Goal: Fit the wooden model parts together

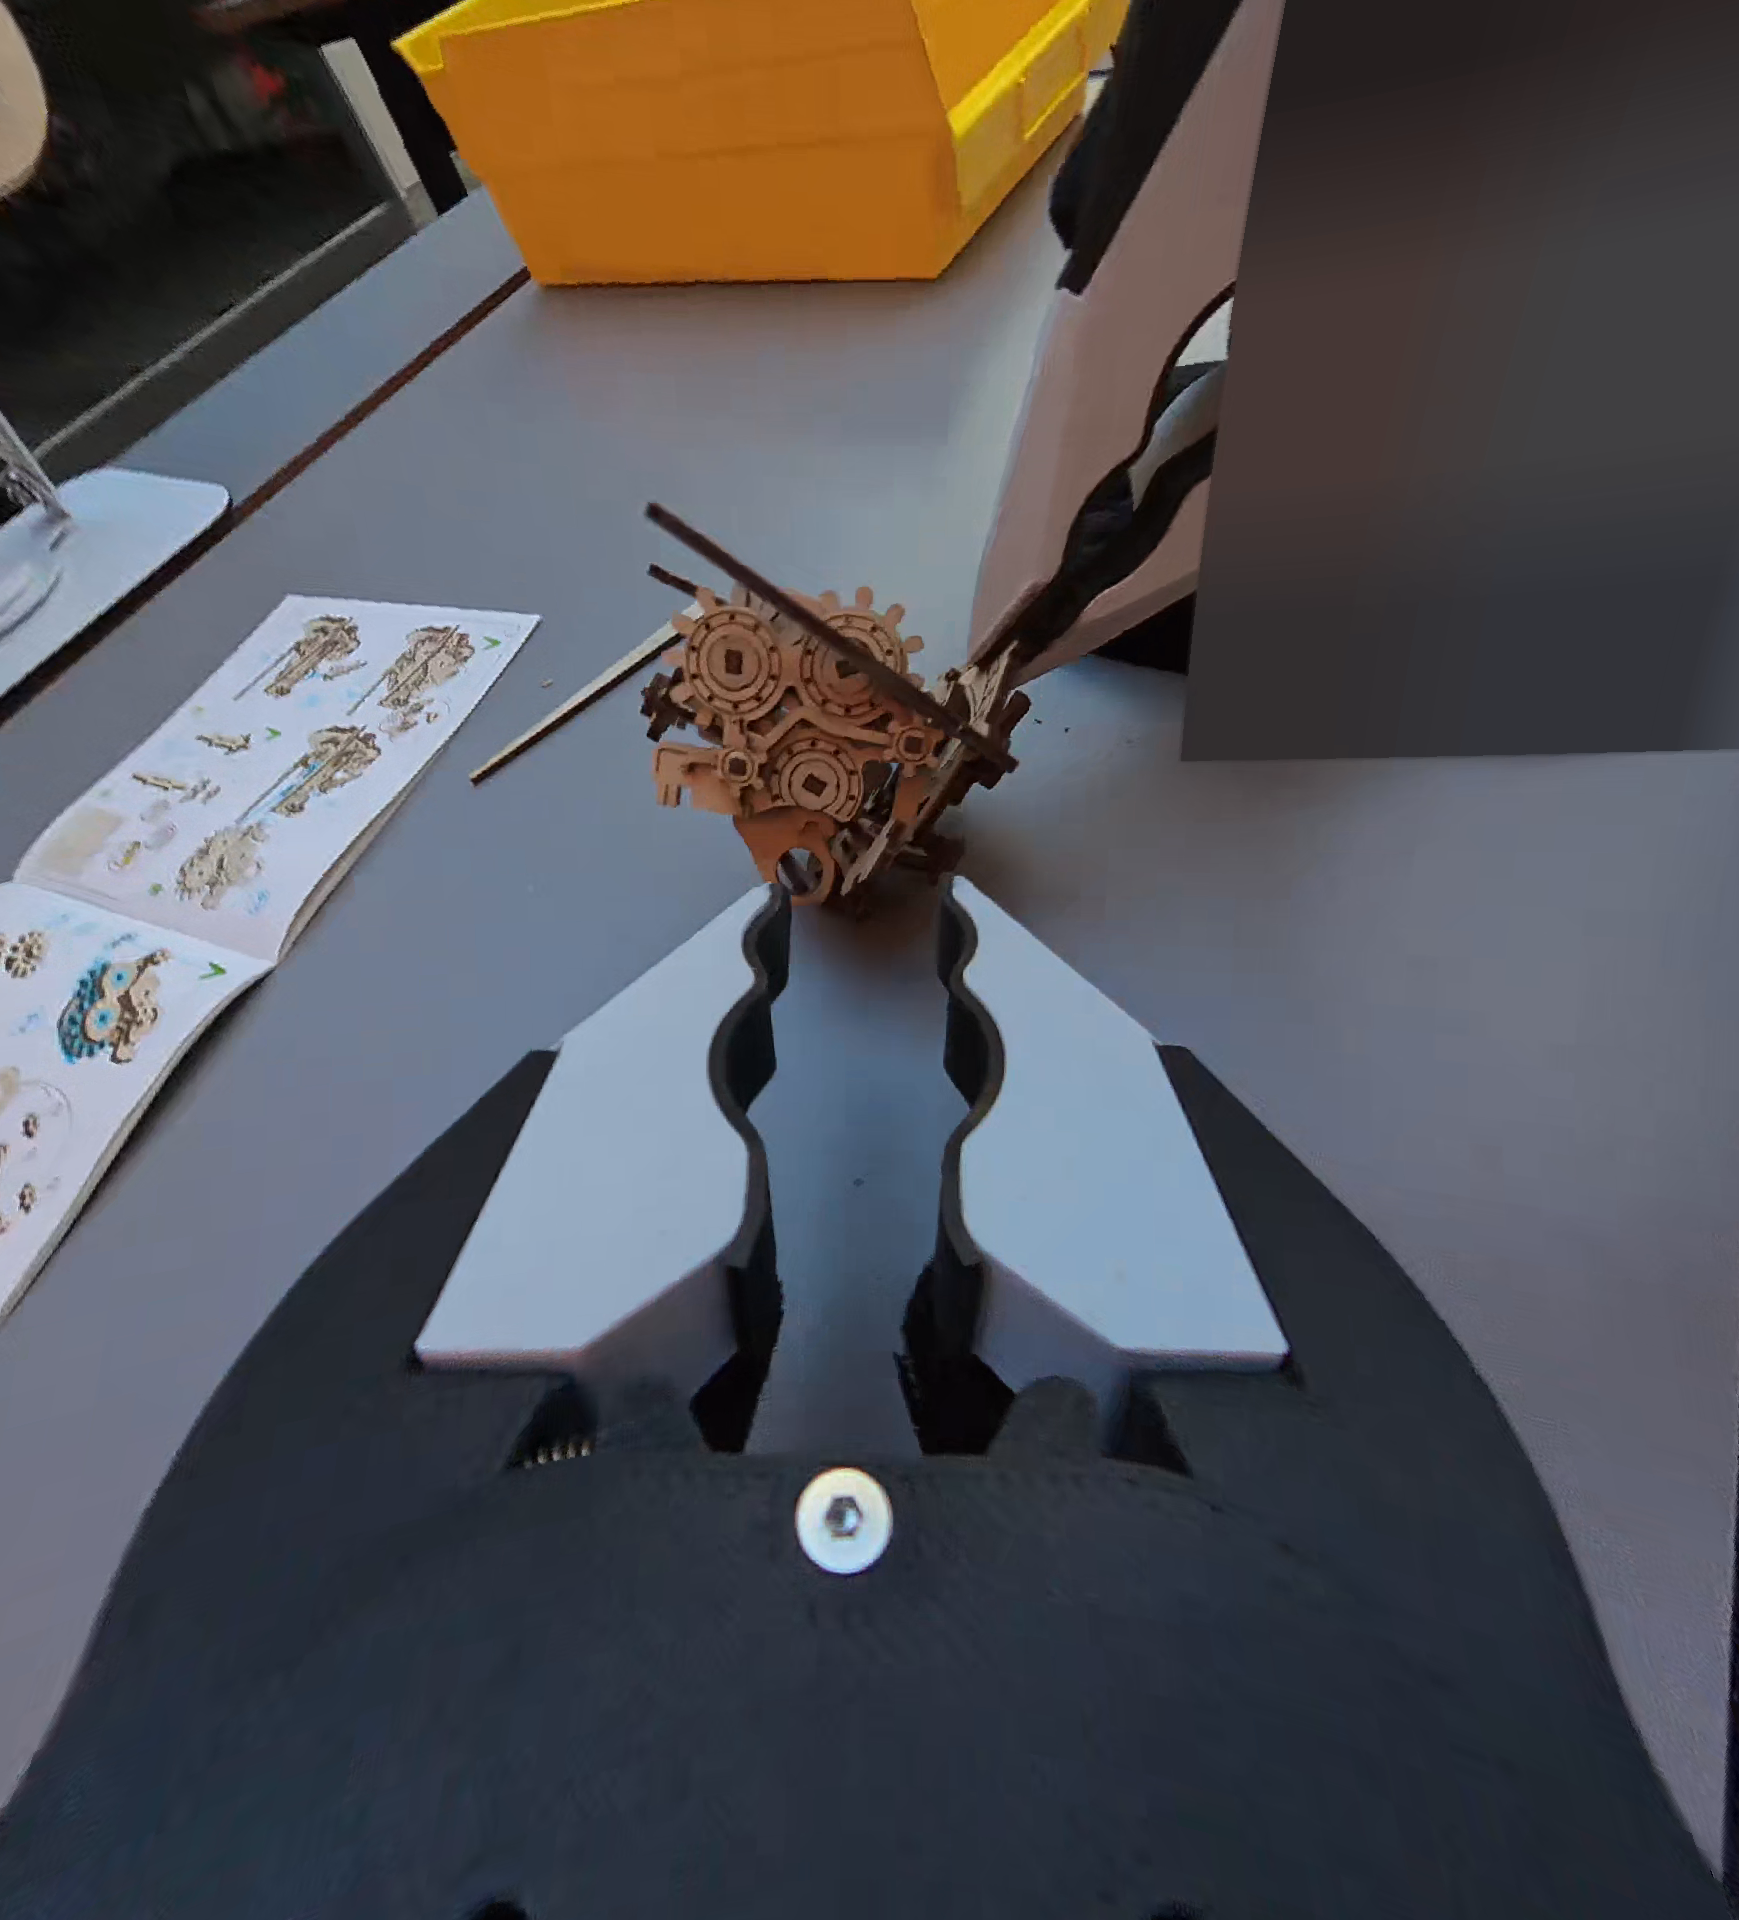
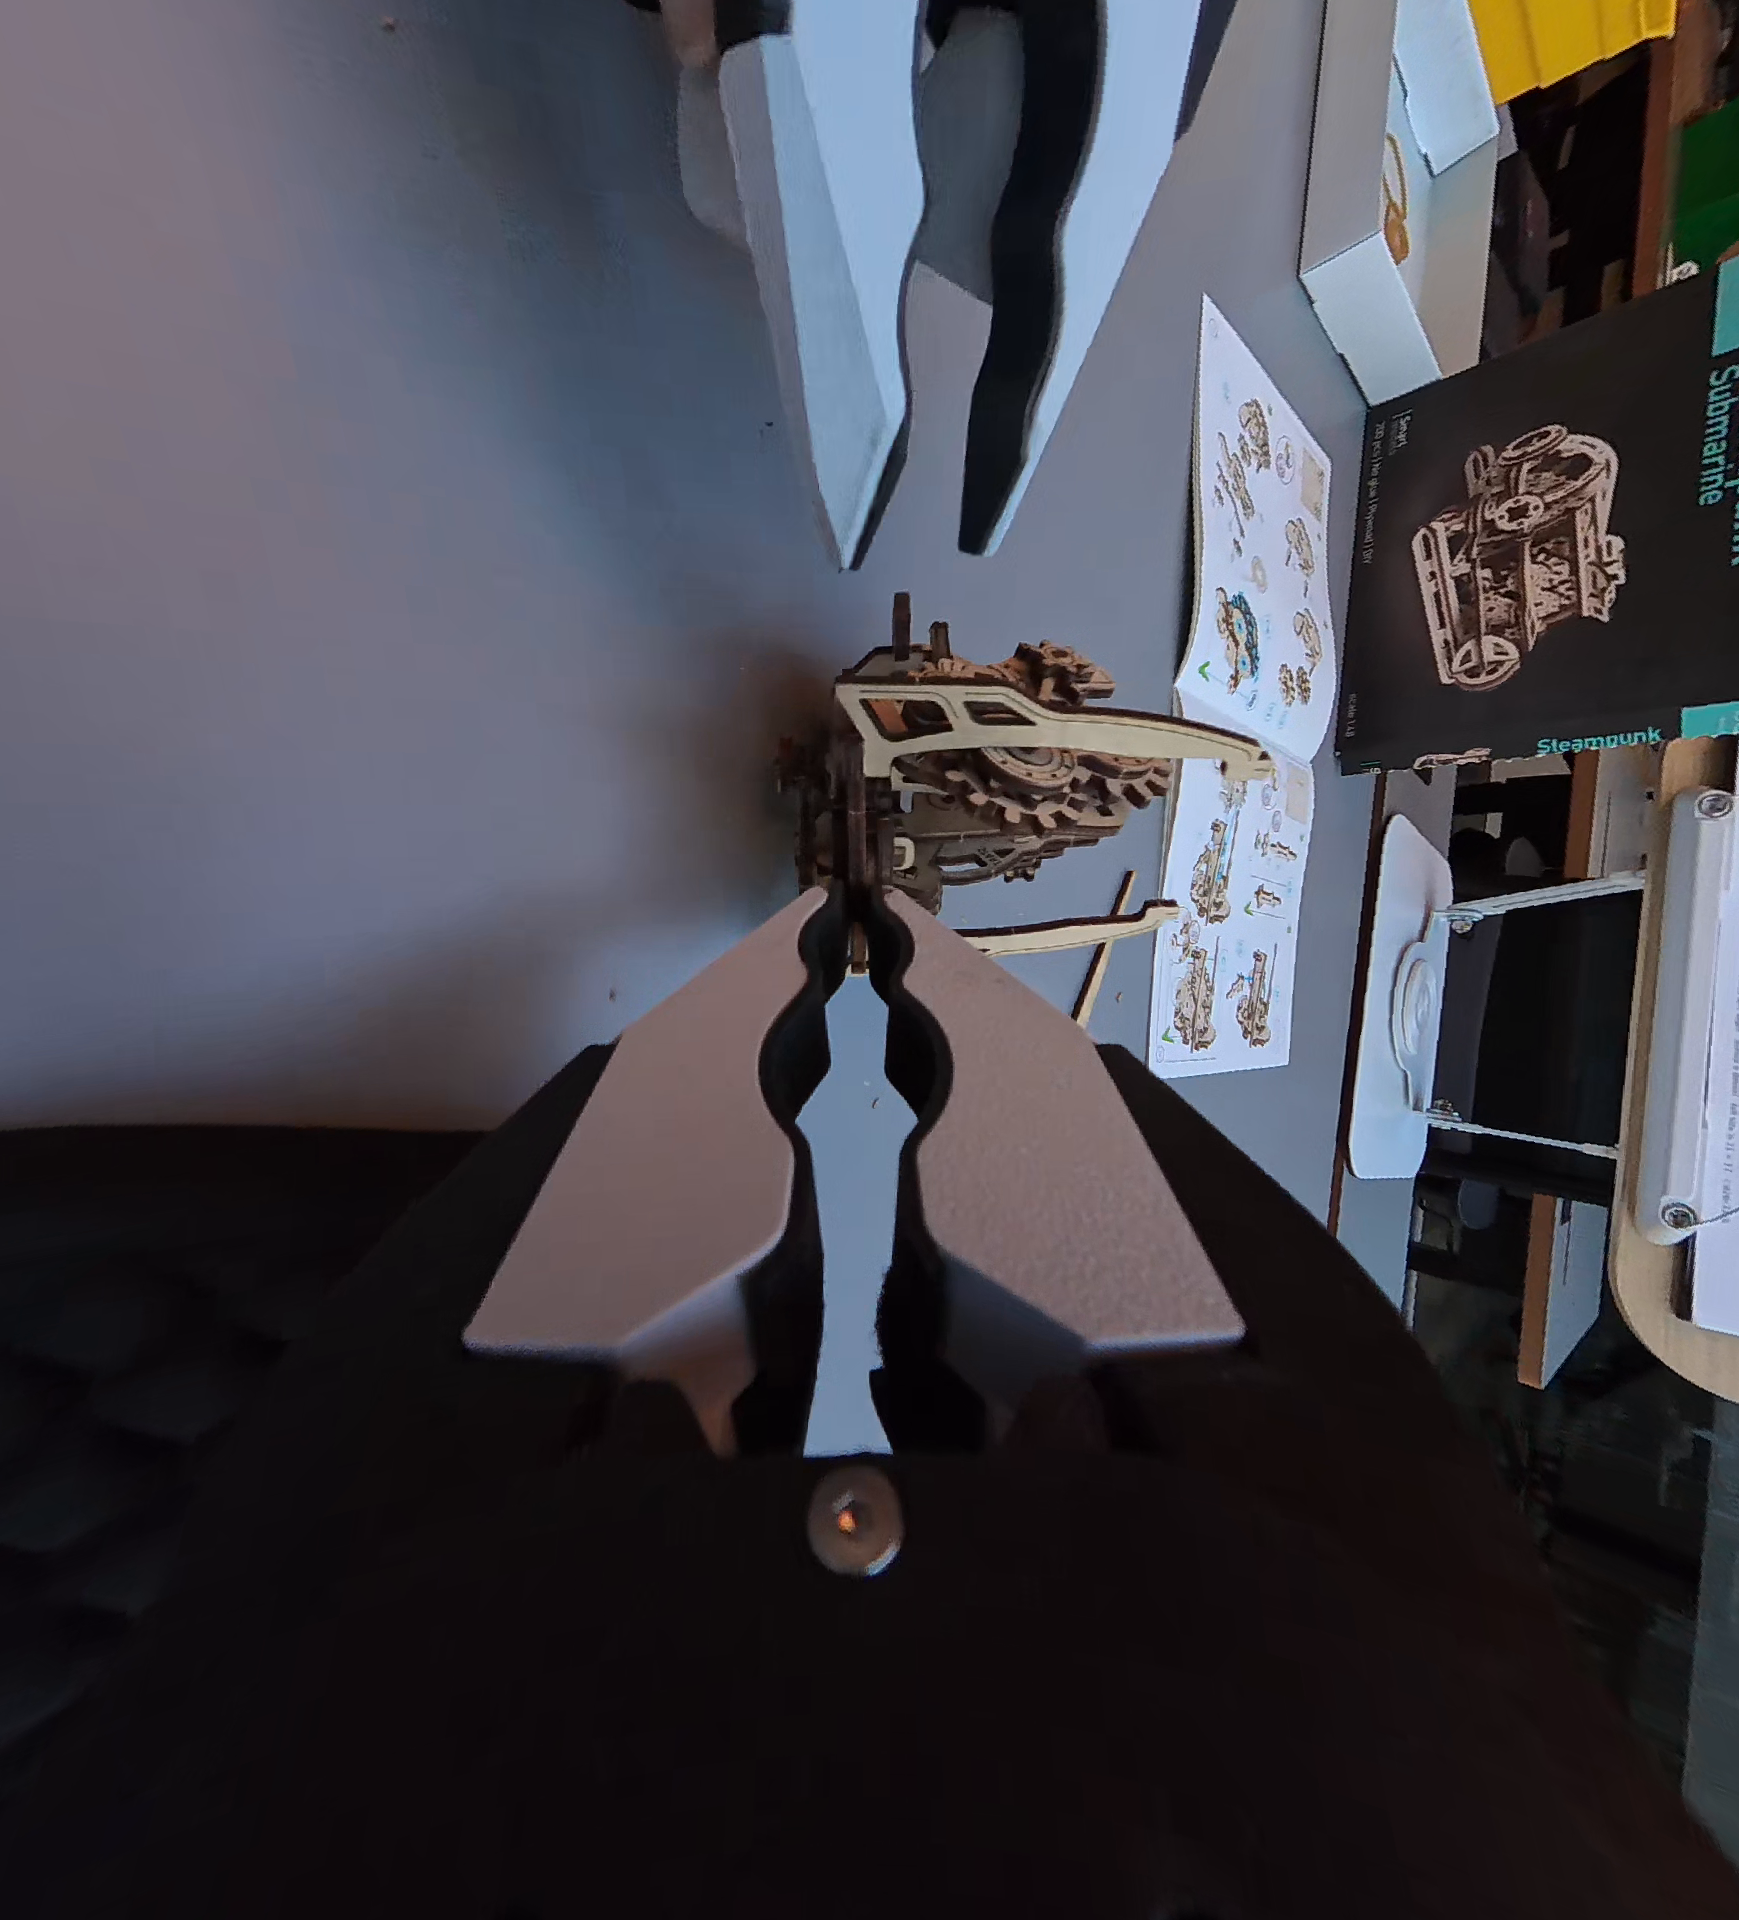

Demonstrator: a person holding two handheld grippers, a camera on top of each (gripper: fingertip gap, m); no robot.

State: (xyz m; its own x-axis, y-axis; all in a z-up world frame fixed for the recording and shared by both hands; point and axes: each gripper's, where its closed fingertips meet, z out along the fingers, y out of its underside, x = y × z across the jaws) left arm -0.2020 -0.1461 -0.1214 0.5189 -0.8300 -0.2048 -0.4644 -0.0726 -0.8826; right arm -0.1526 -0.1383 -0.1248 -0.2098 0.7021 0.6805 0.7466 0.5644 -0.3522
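Note:
A wooden model of gears and plates [image 1: 803, 717] stands tilted on the grey table [image 1: 1260, 987]. Long thin wooden arms stick out of it toward the left. My right gripper [image 2: 857, 914] is shut on a thin edge plate of the model [image 2: 979, 769]; in the left wrist view it [image 1: 990, 655] reaches in from the upper right. My left gripper [image 1: 865, 899] is open and empty, its tips just short of the model's lower end. It also shows in the right wrist view [image 2: 912, 556], a little apart from the model.
An open instruction booklet [image 1: 221, 831] lies to the left. A loose curved wooden piece [image 2: 1062, 935] and a thin stick [image 1: 574, 717] lie beside the model. A yellow bin [image 1: 740, 156] stands behind. A black kit box [image 2: 1571, 540], a white tray [image 2: 1364, 260] and a stand base [image 1: 44, 561] sit near the table edge.

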